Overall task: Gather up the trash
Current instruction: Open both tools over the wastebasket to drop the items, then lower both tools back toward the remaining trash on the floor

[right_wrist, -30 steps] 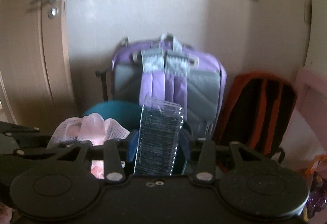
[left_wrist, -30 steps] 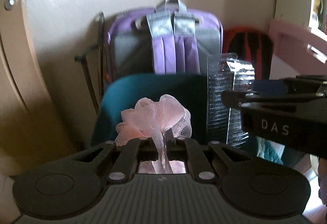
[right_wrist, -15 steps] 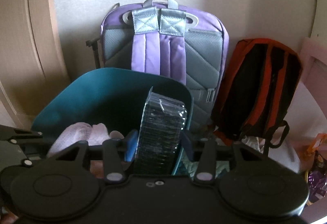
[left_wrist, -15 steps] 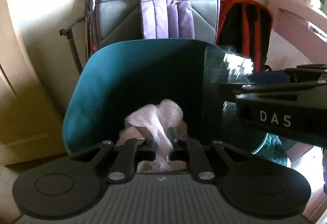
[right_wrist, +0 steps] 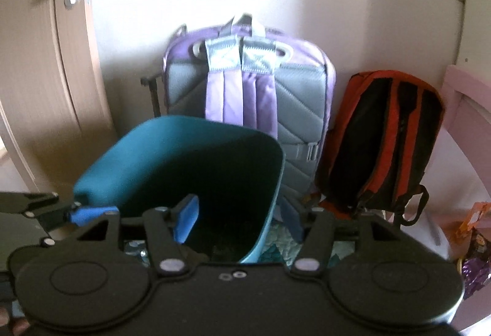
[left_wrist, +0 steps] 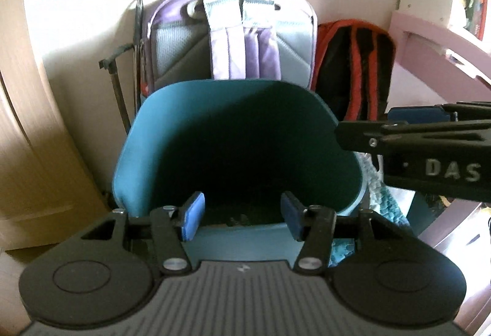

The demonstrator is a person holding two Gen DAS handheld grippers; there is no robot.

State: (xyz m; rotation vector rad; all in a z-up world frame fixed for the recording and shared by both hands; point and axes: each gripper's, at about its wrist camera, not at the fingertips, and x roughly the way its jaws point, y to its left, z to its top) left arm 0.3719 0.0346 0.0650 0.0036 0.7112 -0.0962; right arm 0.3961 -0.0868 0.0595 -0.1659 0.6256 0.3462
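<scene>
Now both my grippers hang over the teal bin [left_wrist: 233, 133], and each has its blue-padded fingers spread wide with nothing between them. My left gripper [left_wrist: 241, 214] sits just above the bin's near rim, looking straight down into the dark opening. My right gripper [right_wrist: 239, 218] straddles the bin's right wall, one finger over the inside and the other outside it; from the left wrist view its body reaches in from the right, level with the bin's upper edge. Deep inside the bin the light is poor: I can make out some dim shapes at the bottom [left_wrist: 236, 218], possibly trash, but I cannot tell what they are. Behind the bin a purple and grey backpack [right_wrist: 248, 90] leans upright against the wall, touching or nearly touching the bin's back edge. To the right of the bin stands a red and black backpack [right_wrist: 383, 136], and to the bin's left is a wooden door [right_wrist: 46, 59].
</scene>
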